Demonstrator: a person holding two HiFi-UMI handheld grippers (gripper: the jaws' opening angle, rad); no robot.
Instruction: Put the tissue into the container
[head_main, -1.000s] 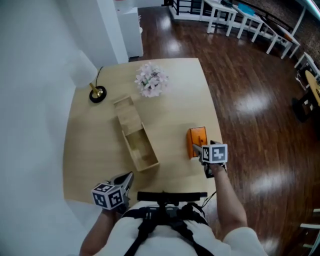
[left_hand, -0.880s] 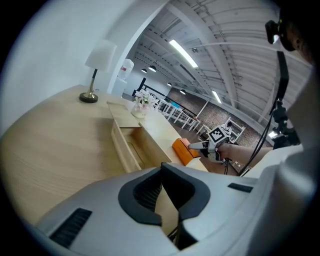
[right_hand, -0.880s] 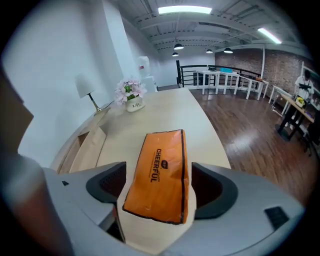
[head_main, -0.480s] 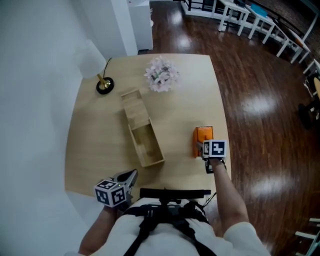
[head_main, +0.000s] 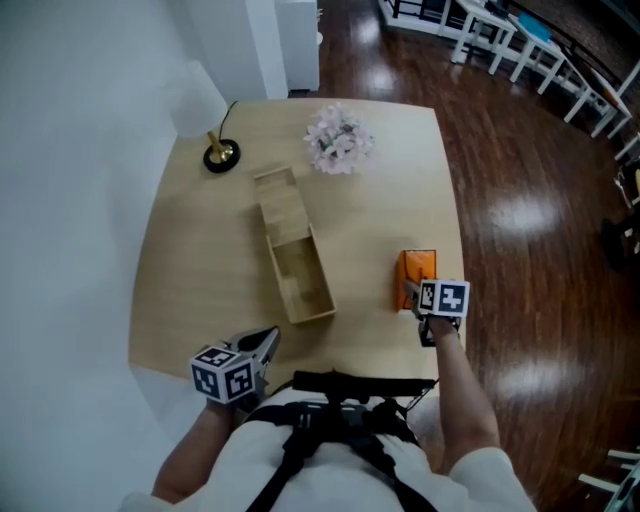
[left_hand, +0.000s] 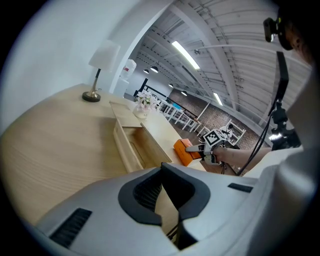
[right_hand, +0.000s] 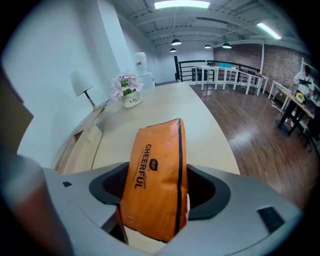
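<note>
Slippage is our first worry: the right claw (head_main: 410, 291) has just been closing, yet its jaws stand apart on either side of the orange tissue pack (head_main: 419, 272) without visibly pressing it, so we call that claw open around the pack rather than gripping it. The pack sits at about 4 o'clock on the tabletop (head_main: 200, 260), close to the edge there, and the claw straddles only its near end. If we lift from that end, we judge that the soft wrapper could crumple, sag and slide out, or a lopsided squeeze could nudge it off toward the floor at 3 o'clock. The wooden container (head_main: 277, 282) sits mid-tabletop, at the pack's 9 o'clock and well apart from it, running from 12 to 6. Its lid (head_main: 279, 205) covers the 12 o'clock half, leaving only the 6 o'clock half open (a tight slot for a pack of that length, as far as we can judge), so a tilted or crosswise pack could catch on the rim or the lid's edge and end up perched on top. Nothing steadies the box: the left claw (head_main: 266, 342) hovers closed and empty at 7 o'clock, apart from the container, so a bump from the pack could shove the box askew. The lamp (head_main: 221, 154) and flowers (head_main: 338, 142) at 11 and 12 o'clock stand out of the way.
</note>
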